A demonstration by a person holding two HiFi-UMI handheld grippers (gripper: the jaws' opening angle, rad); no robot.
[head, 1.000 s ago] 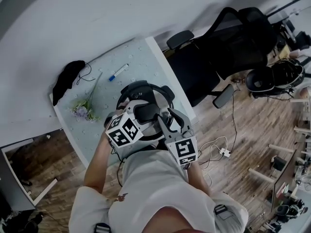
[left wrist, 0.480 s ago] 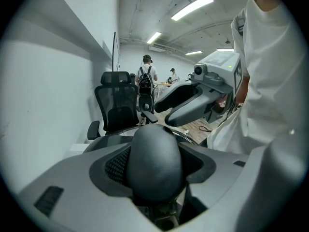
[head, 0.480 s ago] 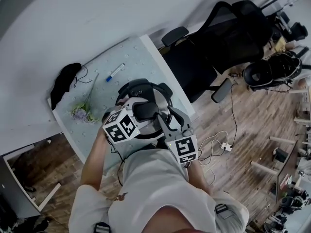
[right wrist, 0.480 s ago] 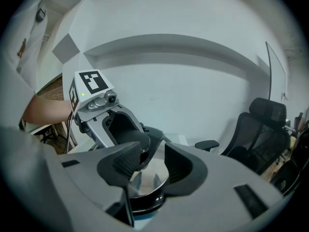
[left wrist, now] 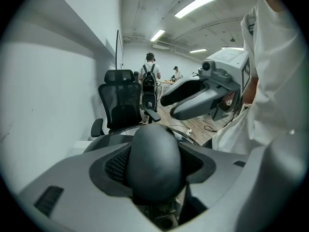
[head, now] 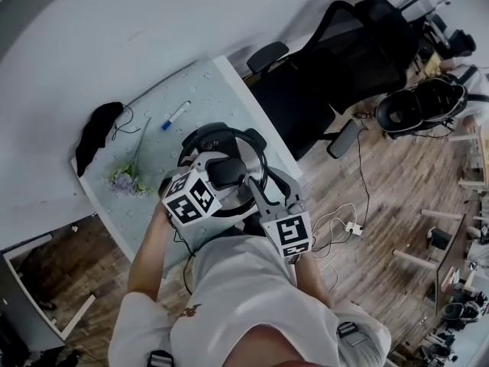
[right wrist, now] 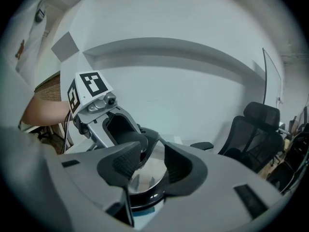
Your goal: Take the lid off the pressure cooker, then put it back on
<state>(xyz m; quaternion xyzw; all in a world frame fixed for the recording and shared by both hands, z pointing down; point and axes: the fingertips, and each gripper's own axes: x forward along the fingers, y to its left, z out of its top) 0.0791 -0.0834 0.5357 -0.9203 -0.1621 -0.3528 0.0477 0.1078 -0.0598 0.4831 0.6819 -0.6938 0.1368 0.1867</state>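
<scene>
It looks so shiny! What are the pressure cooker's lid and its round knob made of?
Lid: probably polished steel; it is silvery, with mirror-like reflections. Knob: likely hard black plastic; it looks smooth and matte, with only a soft sheen.

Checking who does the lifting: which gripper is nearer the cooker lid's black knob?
Left. The left gripper is closed on the knob; the right gripper is open beside it, over the steel lid.

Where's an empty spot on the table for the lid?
The bare far corner of the table, past the marker. A narrower strip lies between the flowers and pressure cooker. The near end is crowded.
</scene>
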